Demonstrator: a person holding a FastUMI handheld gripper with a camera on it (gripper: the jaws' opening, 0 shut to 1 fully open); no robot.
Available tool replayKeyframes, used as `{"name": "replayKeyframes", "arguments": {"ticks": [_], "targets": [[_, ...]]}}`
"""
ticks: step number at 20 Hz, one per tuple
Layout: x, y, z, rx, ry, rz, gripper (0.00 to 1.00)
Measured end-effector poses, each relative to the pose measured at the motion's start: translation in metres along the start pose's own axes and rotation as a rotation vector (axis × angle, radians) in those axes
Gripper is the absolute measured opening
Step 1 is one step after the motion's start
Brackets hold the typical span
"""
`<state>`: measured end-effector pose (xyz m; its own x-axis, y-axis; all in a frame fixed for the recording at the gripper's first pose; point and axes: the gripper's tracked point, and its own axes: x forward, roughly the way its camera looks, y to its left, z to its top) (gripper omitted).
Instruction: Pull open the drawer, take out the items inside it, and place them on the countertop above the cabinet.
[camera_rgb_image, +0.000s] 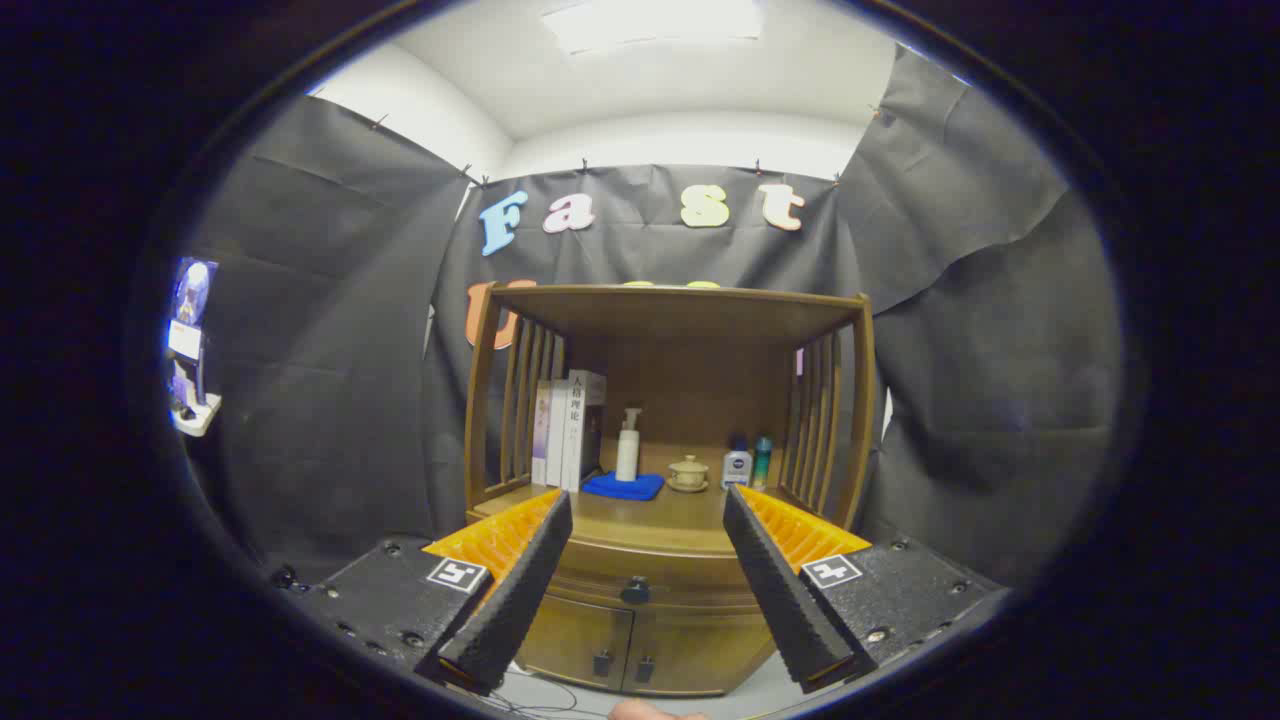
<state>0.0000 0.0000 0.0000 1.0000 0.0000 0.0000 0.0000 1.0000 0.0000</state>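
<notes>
Fingers (530, 570) spread wide, gripper (647, 508) apart from closed drawer (640, 572), nothing held.

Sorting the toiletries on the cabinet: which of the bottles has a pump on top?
The tall white bottle behind the blue cloth. The two small bottles to the right have plain caps. The tool hangs open, well short.

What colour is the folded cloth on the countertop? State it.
Blue; the cloth shows best in the gripper view, beyond the open gripper.
</notes>
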Motion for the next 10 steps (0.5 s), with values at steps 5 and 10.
{"name": "replayKeyframes", "arguments": {"ticks": [5, 10], "targets": [[0.0017, -0.0009, -0.001, 0.003, -0.017, -0.007, 0.99], [0.0011, -0.0017, -0.0022, 0.014, -0.002, -0.008, 0.99]]}}
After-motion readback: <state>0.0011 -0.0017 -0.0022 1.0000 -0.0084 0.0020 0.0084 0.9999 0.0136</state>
